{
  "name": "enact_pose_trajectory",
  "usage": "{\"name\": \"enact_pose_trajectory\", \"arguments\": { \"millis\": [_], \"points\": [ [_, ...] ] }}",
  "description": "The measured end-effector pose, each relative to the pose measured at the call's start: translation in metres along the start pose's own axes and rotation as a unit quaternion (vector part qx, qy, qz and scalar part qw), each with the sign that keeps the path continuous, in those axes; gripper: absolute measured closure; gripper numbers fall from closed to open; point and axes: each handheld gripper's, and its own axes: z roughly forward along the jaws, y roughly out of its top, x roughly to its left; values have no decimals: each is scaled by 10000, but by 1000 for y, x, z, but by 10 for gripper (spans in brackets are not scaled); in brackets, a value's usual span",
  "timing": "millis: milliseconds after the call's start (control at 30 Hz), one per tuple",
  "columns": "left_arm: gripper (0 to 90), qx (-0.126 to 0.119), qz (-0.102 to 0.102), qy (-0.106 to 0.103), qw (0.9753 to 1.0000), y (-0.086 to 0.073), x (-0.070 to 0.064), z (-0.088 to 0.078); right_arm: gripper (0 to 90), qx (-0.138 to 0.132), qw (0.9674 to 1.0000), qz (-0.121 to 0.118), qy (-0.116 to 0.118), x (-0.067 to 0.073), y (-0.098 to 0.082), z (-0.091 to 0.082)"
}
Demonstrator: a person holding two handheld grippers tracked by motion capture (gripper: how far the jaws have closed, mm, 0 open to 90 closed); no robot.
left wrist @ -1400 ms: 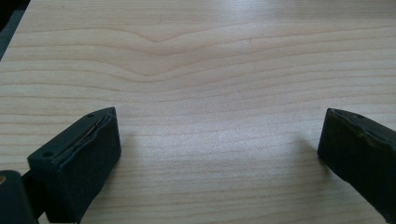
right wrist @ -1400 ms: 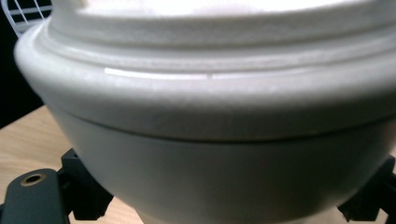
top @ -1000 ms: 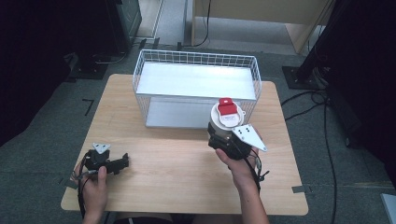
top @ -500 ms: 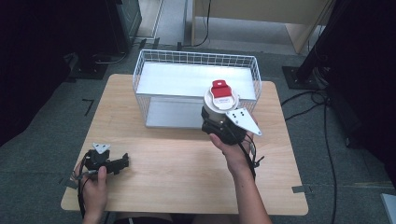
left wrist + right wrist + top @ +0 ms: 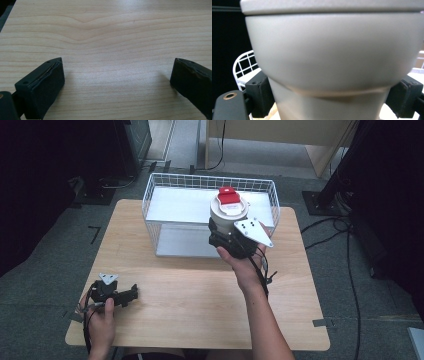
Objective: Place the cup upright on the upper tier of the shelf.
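A cream-white cup with a red lid tab (image 5: 229,207) is held upright above the near rim of a white wire basket (image 5: 165,195). My right gripper (image 5: 231,239) is shut on the cup's lower body. In the right gripper view the cup (image 5: 332,55) looms large between the two black pads (image 5: 260,96). My left gripper (image 5: 131,294) rests on the wooden table (image 5: 190,295) at the near left, held by a hand. Its jaws stand wide apart over bare wood, with the left gripper (image 5: 117,82) holding nothing.
The wire basket stands at the table's far middle, with a white floor inside. Black stands and cables lie on the grey floor to the right of the table. A dark cabinet stands at the far left.
My right gripper has carried the cup up and away from me, from the table's right middle to over the basket's near rim. The left gripper has stayed put.
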Motion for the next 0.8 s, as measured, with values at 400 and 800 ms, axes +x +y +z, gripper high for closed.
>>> {"name": "enact_pose_trajectory", "arguments": {
  "millis": [400, 800],
  "points": [
    [0, -1, -1, 0, 10000, 0, 0, 0, 123, -115, 9999, -27, -72, 3, 20, 29],
    [0, -2, -2, 0, 10000, 0, 0, 0, 124, -7, 9997, 84, -208, 0, 28, 66]
  ]
}}
